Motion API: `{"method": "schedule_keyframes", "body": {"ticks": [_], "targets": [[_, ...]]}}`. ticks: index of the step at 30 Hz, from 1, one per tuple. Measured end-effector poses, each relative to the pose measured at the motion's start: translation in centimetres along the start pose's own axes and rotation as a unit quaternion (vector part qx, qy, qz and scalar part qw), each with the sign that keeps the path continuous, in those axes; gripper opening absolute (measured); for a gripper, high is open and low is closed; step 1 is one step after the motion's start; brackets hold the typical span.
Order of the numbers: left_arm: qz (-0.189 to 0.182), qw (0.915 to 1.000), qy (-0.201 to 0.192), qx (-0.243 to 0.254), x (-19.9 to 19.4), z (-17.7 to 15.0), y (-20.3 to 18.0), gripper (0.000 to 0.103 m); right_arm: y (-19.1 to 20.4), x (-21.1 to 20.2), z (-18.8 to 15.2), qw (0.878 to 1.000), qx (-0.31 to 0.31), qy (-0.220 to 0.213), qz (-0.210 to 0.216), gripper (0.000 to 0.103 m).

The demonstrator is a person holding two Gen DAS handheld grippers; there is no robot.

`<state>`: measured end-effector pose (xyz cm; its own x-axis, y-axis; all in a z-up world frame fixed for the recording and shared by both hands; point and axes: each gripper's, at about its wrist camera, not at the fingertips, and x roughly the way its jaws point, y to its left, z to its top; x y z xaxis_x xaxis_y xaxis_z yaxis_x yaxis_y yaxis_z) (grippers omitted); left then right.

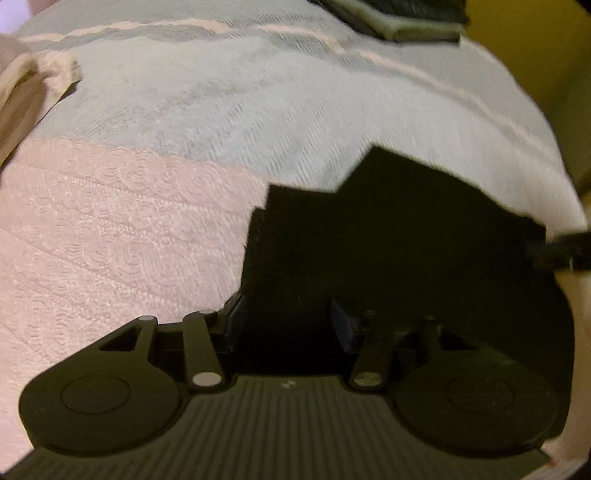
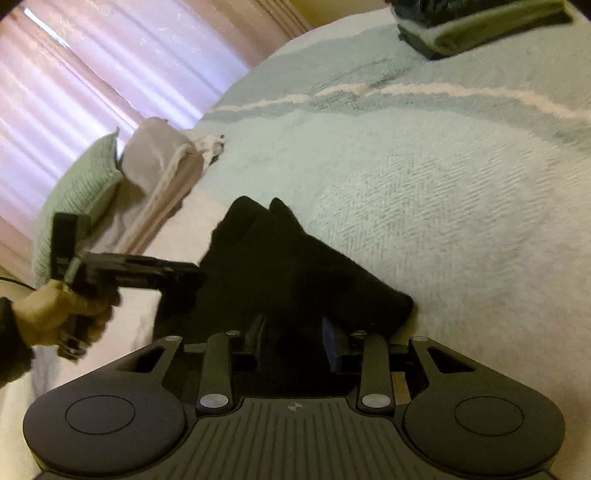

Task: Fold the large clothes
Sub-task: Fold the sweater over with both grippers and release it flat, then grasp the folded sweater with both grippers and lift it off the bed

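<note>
A black garment (image 1: 388,229), folded into a compact bundle, lies on the pale herringbone bedspread (image 1: 221,110). In the left wrist view my left gripper (image 1: 288,314) points down at it. Its blue pads stand apart, and the bundle's near edge fills the gap between them. The right wrist view shows the same garment (image 2: 288,266) running away from my right gripper (image 2: 295,328), whose jaws are apart over its near end. The left gripper (image 2: 192,280), held by a hand (image 2: 55,310), meets the bundle's left edge. A dark piece at the right rim is probably the right gripper (image 1: 561,251).
A folded stack of dark and olive clothes (image 2: 480,26) sits at the far end of the bedspread (image 2: 443,184). A green pillow (image 2: 81,184) and a grey pillow (image 2: 155,155) lie at the left, before pink curtains (image 2: 92,74). A pink blanket band (image 1: 110,221) crosses the bed.
</note>
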<state>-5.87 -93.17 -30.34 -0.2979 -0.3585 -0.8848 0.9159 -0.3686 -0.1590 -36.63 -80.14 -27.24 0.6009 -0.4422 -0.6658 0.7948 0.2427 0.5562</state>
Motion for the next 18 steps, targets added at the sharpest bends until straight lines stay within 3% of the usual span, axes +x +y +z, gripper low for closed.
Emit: {"method": "schedule_keyframes", "body": {"ticks": [3, 7, 10, 13, 18], "targets": [[0.012, 0.9997, -0.016, -0.012, -2.0, -0.6, -0.1, 0.042, 3.0, -1.8, -1.0, 0.999, -0.003, 0.01, -0.038, 0.039], [0.044, 0.9987, -0.008, -0.025, -7.2, -2.9, -0.8, 0.044, 7.9, -3.9, -2.7, 0.997, 0.0, 0.036, -0.064, 0.041], [0.061, 0.9972, -0.002, -0.044, -11.5, -5.1, -1.2, 0.051, 11.8, -5.4, -3.9, 0.994, -0.031, 0.046, -0.096, 0.055], [0.076, 0.9969, 0.001, -0.016, -15.1, -7.0, -2.3, 0.051, 15.5, -5.7, -5.2, 0.987, -0.085, 0.066, -0.121, 0.056], [0.084, 0.9963, -0.002, 0.018, -18.2, -9.0, -4.0, 0.052, 19.3, -5.1, -7.6, 0.975, -0.163, 0.09, -0.123, 0.056]]}}
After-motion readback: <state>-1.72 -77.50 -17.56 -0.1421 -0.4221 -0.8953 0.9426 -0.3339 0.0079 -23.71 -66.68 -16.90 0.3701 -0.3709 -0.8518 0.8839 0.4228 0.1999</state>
